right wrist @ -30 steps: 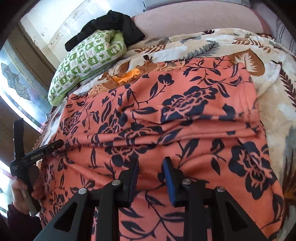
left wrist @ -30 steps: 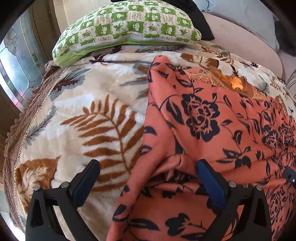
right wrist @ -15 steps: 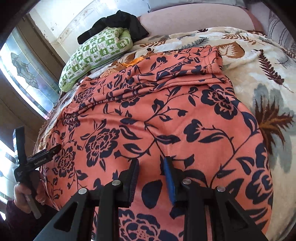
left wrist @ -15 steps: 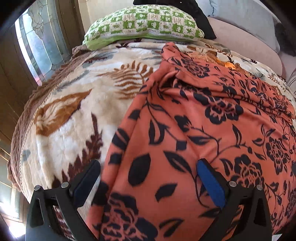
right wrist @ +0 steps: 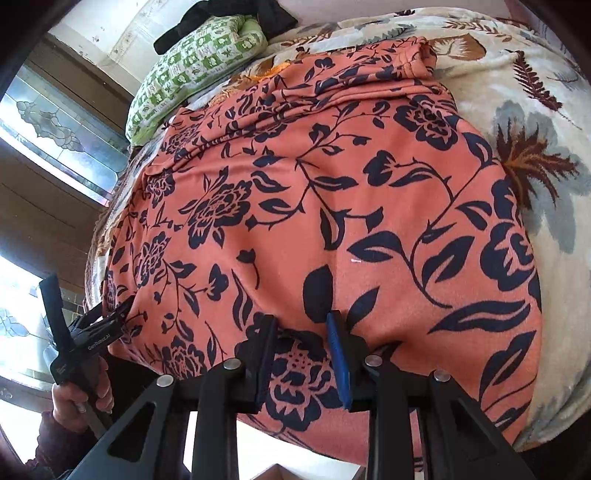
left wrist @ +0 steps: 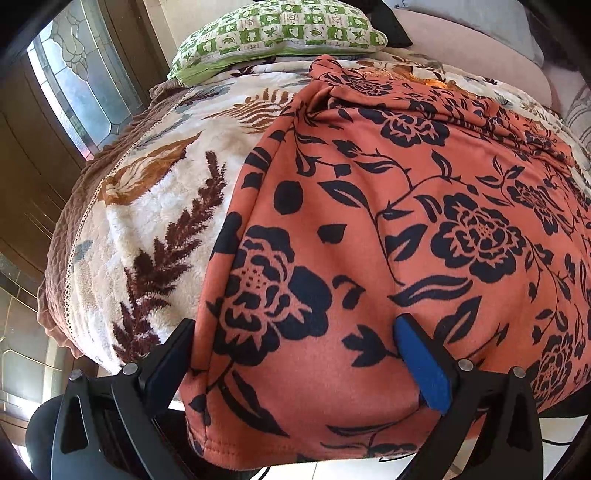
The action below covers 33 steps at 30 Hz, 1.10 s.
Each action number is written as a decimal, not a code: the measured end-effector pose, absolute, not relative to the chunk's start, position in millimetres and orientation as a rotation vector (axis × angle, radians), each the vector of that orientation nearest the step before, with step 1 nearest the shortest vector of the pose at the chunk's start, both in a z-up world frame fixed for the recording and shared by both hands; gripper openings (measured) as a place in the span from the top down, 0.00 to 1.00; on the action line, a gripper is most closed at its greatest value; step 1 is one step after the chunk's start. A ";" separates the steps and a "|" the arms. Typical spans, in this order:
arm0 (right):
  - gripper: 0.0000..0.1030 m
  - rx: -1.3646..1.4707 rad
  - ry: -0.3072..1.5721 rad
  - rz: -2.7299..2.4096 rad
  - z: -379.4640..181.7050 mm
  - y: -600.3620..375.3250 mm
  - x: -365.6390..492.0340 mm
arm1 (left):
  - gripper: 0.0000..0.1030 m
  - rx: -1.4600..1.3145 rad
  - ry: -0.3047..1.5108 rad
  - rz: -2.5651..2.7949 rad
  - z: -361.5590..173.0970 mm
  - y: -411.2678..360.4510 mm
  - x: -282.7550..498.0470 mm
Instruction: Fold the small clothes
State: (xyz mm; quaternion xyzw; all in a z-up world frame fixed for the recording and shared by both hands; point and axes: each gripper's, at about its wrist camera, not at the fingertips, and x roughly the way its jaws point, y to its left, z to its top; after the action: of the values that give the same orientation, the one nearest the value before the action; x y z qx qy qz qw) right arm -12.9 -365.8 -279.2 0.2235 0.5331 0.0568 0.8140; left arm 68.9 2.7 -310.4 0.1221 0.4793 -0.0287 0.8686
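Both claws had drawn back toward the near edge of the bed since the earlier frames, and the orange floral garment [left wrist: 388,229] had come with them, its hem now hanging over that edge. Our left claw [left wrist: 295,354] stood with its fingers wide apart, straddling the garment's near left corner without clamping it. Our right claw [right wrist: 301,354] was closed most of the way on a bunched fold of the same cloth near the hem, gripping it. In the right wrist view we could see the left hand [right wrist: 79,402] holding its claw at the garment's left side. The garment lay spread across the leaf-patterned blanket [left wrist: 155,229], its far end rumpled toward the head of the bed. A green checked pillow [left wrist: 280,33] rested at the far left corner, with dark clothing [right wrist: 229,14] behind it.
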 end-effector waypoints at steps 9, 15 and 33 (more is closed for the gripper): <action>0.68 0.491 1.175 0.192 -284.0 -367.6 -31.4 | 0.00 0.081 1.075 -0.038 -275.3 53.2 65.5; 0.69 0.627 1.105 0.226 -283.7 -383.0 -42.8 | 0.00 0.000 1.066 0.059 -248.8 97.4 87.7; 0.21 0.878 0.777 0.056 -255.1 -463.8 -72.8 | 0.82 0.032 1.149 -0.198 -284.8 51.9 100.0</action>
State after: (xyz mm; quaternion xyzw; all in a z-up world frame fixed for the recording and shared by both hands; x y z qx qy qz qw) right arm -72.8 -463.8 -255.1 0.4143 0.3666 0.0266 0.8327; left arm 100.0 51.9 -284.8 0.0150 0.5424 -0.0937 0.8347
